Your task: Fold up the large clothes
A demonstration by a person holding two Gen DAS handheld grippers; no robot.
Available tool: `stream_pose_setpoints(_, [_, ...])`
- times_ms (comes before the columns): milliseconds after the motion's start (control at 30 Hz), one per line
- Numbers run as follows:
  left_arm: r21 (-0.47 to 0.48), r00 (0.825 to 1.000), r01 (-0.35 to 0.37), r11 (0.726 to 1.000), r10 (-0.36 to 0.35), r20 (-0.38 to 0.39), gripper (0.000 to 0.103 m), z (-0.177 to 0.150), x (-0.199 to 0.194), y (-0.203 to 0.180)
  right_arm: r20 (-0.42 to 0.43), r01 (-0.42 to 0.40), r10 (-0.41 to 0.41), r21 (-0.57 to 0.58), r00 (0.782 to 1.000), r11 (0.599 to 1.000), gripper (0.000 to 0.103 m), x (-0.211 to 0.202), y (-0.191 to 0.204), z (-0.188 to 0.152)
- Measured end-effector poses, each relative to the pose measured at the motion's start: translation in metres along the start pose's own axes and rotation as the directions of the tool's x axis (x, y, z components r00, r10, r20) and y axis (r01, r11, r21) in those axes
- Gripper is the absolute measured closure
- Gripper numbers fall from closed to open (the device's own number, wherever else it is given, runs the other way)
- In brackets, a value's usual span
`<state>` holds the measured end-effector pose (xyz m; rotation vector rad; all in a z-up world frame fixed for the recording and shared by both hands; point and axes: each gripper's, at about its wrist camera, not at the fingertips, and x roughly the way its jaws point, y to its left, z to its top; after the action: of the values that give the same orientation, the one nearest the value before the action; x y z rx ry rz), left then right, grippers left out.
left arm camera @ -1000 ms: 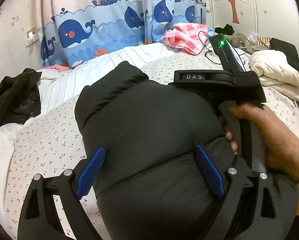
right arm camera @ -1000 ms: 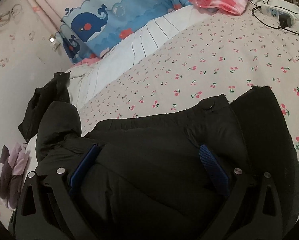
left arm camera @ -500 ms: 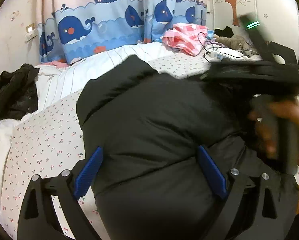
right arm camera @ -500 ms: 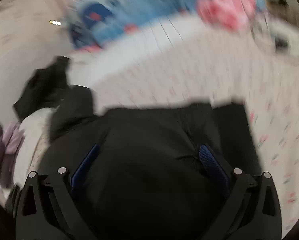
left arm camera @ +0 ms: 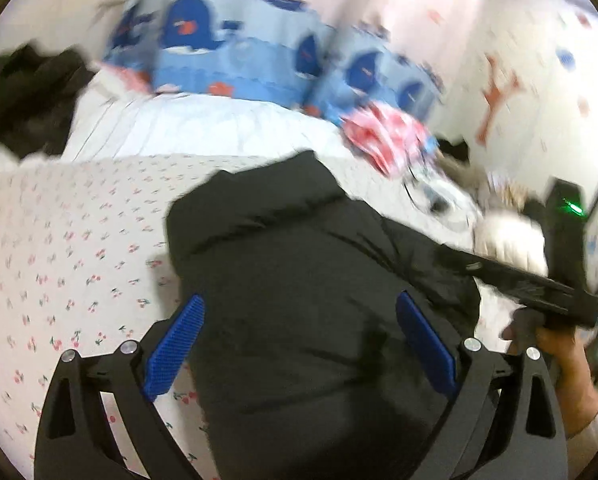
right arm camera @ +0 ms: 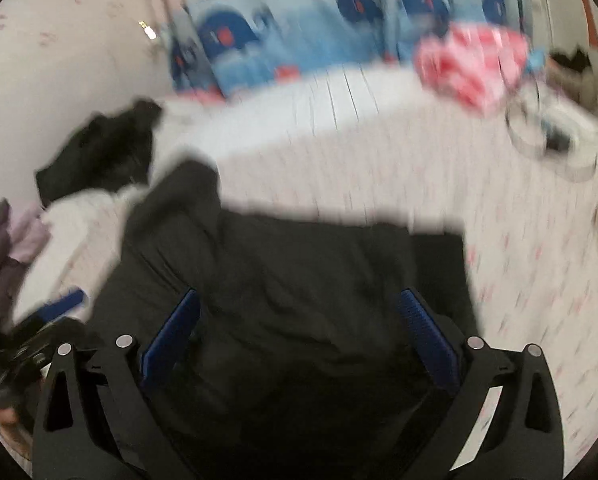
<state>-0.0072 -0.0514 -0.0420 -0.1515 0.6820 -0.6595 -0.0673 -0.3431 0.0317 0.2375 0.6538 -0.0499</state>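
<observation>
Black puffer jacket (left arm camera: 307,304) lies bunched on the cherry-print bedsheet (left arm camera: 71,248), filling the foreground of both wrist views. Left gripper (left arm camera: 301,350): jaws spread, blue pads (left arm camera: 175,350) either side of the padded bulk. Right gripper (right arm camera: 299,342): jaws spread likewise over the jacket. Both views motion-blurred. Whale-print curtain (left arm camera: 227,60) behind; pink checked cloth (right arm camera: 471,64) at far bed edge

1. Right gripper (right arm camera: 299,336) hangs over the black puffy jacket (right arm camera: 283,280), jaws spread wide, fabric bulging between the blue pads (right arm camera: 171,336).
2. Jacket lies on the cherry-print bed (right arm camera: 519,280).
3. Blurred behind: whale curtain (right arm camera: 299,32), pink cloth (right arm camera: 471,64), another dark garment (right arm camera: 103,152) at left.
</observation>
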Motion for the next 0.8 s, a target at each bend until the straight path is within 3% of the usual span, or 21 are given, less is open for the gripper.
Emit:
stream_pose_setpoints(67, [-0.043,0.998,-0.010,0.999,0.008,-0.060,0.010,0.000,0.014,0.014,-0.059,0.041,-0.041,-0.008,0.997,0.999,0.007,0.017,-0.003,0.009])
stream_pose_setpoints(100, [-0.059,0.996,-0.007,0.998,0.002,-0.091,0.010,-0.001,0.021,0.019,-0.147,0.110,-0.115,-0.040,0.982,0.993,0.007,0.042,-0.008,0.004])
stream_pose_setpoints(167, [-0.147,0.987,0.051,0.988,-0.073,-0.142,0.010,-0.003,0.033,0.034,-0.267,0.133,-0.146,-0.067,0.953,0.989,0.007,0.086,-0.034,-0.021])
stream_pose_setpoints(267, [-0.265,0.972,0.124,0.956,-0.171,-0.162,0.009,-0.001,0.038,0.053,-0.303,0.189,-0.181,-0.002,0.936,0.982,0.007,0.082,-0.060,-0.020])
stream_pose_setpoints(433, [-0.303,0.951,0.136,0.943,-0.211,-0.228,0.007,-0.006,0.045,0.064,-0.247,0.054,-0.011,0.166,0.969,0.985,0.007,0.015,-0.076,-0.020])
stream_pose_setpoints(533, [-0.351,0.913,0.205,0.914,-0.308,-0.269,0.007,-0.013,0.056,0.068,-0.222,0.011,0.057,0.293,0.973,0.956,0.007,-0.010,-0.098,-0.027])
stream_pose_setpoints(567, [-0.387,0.887,0.242,0.890,-0.365,-0.283,0.007,-0.017,0.061,0.068,-0.220,0.001,0.074,0.324,0.973,0.946,0.007,-0.012,-0.104,-0.029])
stream_pose_setpoints(633, [-0.423,0.856,0.285,0.860,-0.427,-0.292,0.007,-0.021,0.068,0.069,-0.246,-0.019,0.127,0.398,0.961,0.917,0.007,-0.009,-0.115,-0.039])
stream_pose_setpoints(733, [-0.430,0.840,0.302,0.851,-0.451,-0.303,0.007,-0.024,0.074,0.070,-0.242,-0.065,0.195,0.458,0.951,0.886,0.007,-0.003,-0.120,-0.050])
stream_pose_setpoints(800, [-0.447,0.832,0.309,0.840,-0.466,-0.302,0.007,-0.026,0.078,0.069,-0.252,-0.122,0.287,0.517,0.924,0.847,0.007,0.012,-0.118,-0.059])
